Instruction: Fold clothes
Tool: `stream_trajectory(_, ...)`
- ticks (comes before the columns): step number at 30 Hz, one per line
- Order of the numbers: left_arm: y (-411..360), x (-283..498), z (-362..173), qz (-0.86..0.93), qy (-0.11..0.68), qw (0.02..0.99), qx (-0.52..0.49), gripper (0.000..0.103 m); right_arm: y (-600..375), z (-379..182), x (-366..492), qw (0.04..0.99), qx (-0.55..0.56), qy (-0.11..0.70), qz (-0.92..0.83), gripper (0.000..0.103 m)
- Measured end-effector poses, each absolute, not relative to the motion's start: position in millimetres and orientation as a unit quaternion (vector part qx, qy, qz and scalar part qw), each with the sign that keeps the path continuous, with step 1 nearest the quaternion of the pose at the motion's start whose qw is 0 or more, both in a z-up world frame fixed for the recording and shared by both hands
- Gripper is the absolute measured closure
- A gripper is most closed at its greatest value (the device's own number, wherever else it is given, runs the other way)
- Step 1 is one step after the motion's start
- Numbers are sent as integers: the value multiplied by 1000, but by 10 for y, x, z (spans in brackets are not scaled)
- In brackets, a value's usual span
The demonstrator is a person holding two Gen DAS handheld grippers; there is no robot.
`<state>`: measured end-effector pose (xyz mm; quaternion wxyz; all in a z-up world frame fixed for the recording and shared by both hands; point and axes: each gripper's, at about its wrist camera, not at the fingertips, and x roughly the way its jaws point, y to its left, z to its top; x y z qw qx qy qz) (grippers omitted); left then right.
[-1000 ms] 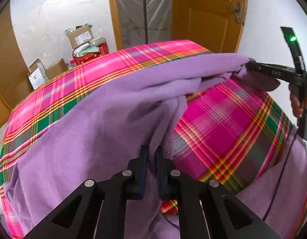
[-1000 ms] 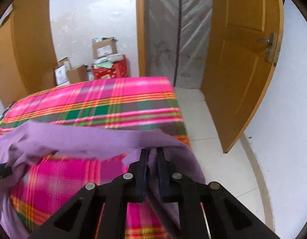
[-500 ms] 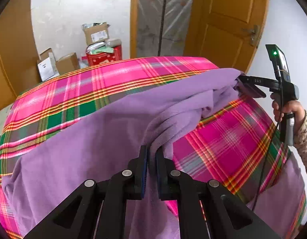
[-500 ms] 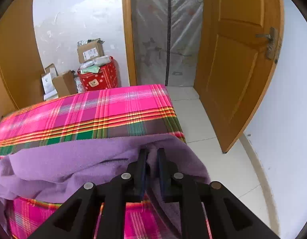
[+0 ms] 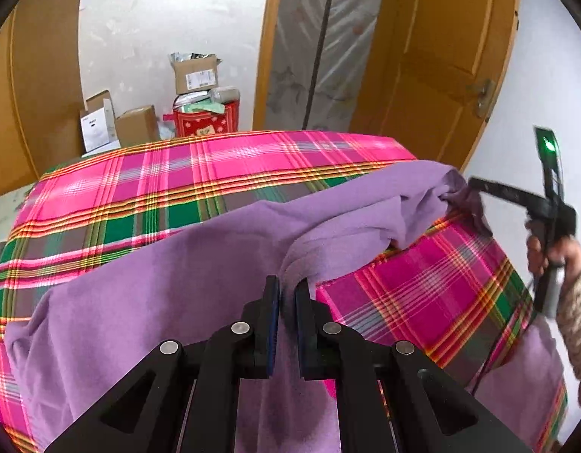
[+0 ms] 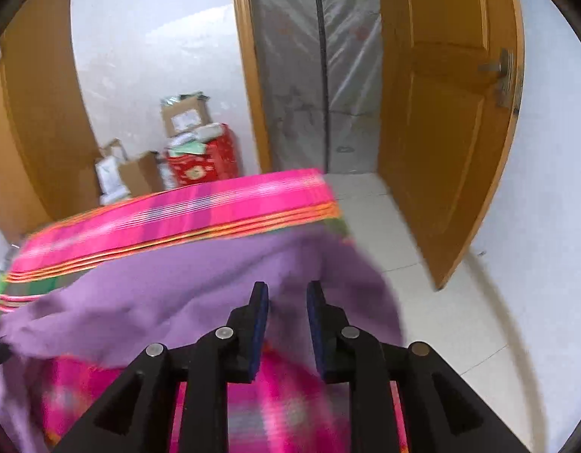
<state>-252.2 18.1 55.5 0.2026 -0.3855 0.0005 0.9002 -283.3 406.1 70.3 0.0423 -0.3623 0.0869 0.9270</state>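
Observation:
A purple garment (image 5: pixel 185 283) lies across a table covered in a pink, green and yellow plaid cloth (image 5: pixel 169 185). My left gripper (image 5: pixel 286 290) is shut on a fold of the purple garment at its near edge. My right gripper (image 6: pixel 287 294) has its jaws apart, with the garment's far right edge (image 6: pixel 215 287) lying loose just beyond the fingertips. In the left wrist view the right gripper (image 5: pixel 475 188) sits at the garment's right corner, held by a hand (image 5: pixel 543 253). The right wrist view is motion-blurred.
Cardboard boxes (image 5: pixel 194 73) and a red box (image 5: pixel 205 122) stand on the floor behind the table. An open wooden door (image 6: pixel 441 120) and a plastic-covered doorway (image 6: pixel 317 75) are at the back right. White tiled floor (image 6: pixel 460 321) lies right of the table.
My right gripper has opened and let go of the garment's right corner after carrying it toward the far edge. The left gripper stays shut on its fold and has moved forward.

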Motion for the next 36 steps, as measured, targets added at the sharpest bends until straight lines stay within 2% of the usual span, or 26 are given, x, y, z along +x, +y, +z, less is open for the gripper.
stream_trajectory(6,156,-2465,601,902,-14,205,-381,95,3934,423,-2746,-36,-418,155,895,76)
stream_trajectory(10,98,-2442,603,904,-19,200,-379,95,3969,313,-2922,-11,-422,185,887,67)
stream_trajectory(15,61,-2475,556,902,-22,196,-385,95,4038,220,-3115,48,-430,187,882,67)
stream_trajectory(20,95,-2483,523,901,-16,198,-386,95,4074,161,-3275,62,-435,194,877,67)
stream_trajectory(21,97,-2485,519,900,-15,199,-388,95,4075,159,-3291,64,-433,196,877,71)
stream_trajectory(22,102,-2482,512,899,-14,200,-389,95,4086,147,-3305,67,-433,200,876,88)
stream_trajectory(23,104,-2479,507,899,-12,199,-389,95,4100,134,-3315,69,-433,204,875,95)
stream_trajectory(36,268,-2272,617,898,12,221,-381,95,4447,407,-2905,73,-391,247,884,98)
